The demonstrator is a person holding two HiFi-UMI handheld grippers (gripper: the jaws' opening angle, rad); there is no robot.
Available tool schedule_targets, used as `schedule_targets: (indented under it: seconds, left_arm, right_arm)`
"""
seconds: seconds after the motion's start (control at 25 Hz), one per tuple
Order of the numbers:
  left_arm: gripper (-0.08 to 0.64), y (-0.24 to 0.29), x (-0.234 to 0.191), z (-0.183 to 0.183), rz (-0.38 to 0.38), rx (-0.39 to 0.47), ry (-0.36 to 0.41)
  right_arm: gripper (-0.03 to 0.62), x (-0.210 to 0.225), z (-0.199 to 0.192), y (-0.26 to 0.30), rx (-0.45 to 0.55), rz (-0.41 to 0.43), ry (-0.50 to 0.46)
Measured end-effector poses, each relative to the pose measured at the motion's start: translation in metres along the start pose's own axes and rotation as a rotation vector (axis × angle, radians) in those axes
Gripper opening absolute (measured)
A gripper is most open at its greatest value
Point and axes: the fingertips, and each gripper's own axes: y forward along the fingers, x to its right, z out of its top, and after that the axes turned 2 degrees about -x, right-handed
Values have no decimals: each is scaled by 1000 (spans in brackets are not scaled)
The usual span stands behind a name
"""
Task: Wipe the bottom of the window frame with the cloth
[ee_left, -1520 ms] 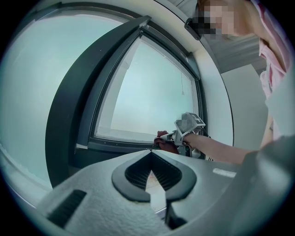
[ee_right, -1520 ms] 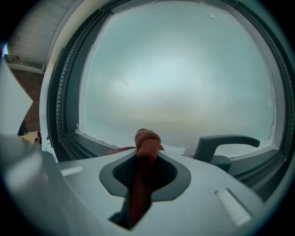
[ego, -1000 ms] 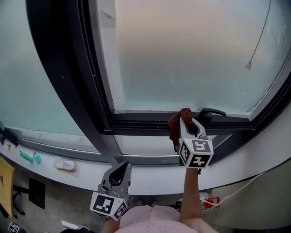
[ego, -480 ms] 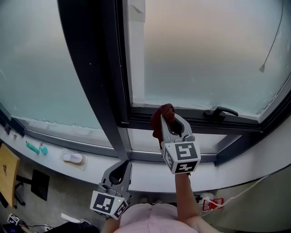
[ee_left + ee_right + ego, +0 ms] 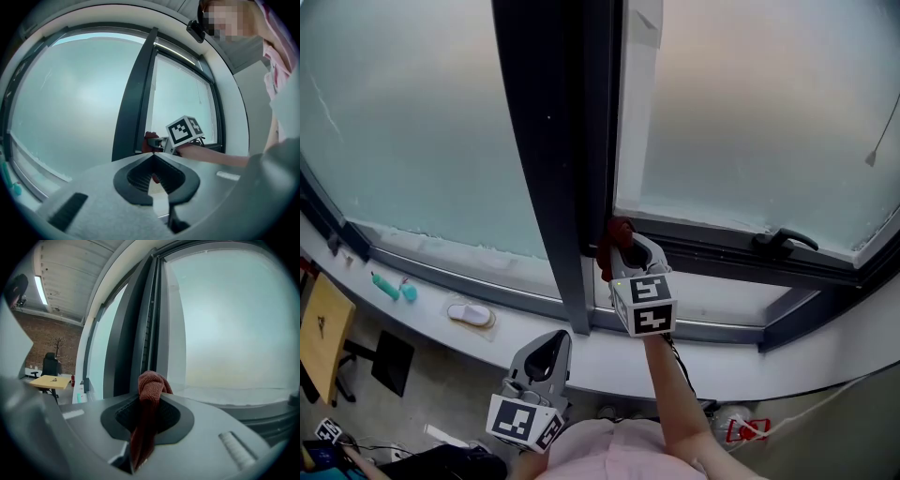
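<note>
The rust-red knitted cloth (image 5: 151, 387) is coarse and ribbed. The dark grey window frame (image 5: 548, 141) looks like smooth, matt metal, and its frosted glass panes (image 5: 422, 122) are hazy, without shine.

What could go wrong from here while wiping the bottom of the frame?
The cloth sits in the corner beside the dark upright post, so the right gripper may knock it. Only a small bunch sticks out, so the hard jaws might scrape the window frame. On a rightward stroke, the handle could snag the cloth.
</note>
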Motion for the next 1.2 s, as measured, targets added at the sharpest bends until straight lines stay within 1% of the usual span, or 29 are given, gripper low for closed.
schedule_targets:
  seconds: [0.16, 0.28, 0.44, 0.64, 1.2]
  left_arm:
    - [-5, -7, -9, 2, 18, 1, 2]
    - [-5, -9, -13, 1, 24, 0, 0]
    - [-5, -7, -11, 2, 12, 1, 1]
    - [-5, -4, -6, 1, -3, -3, 2]
    - [-5, -3, 3, -1, 1, -3, -4]
  right_arm:
    - [61, 0, -11, 11, -19, -31, 23]
    - [61, 1, -11, 13, -38, -36, 31]
    - [61, 0, -10, 14, -24, -39, 15]
    - [61, 2, -12, 13, -35, -44, -12]
    - [63, 14, -15, 6, -41, -50, -14]
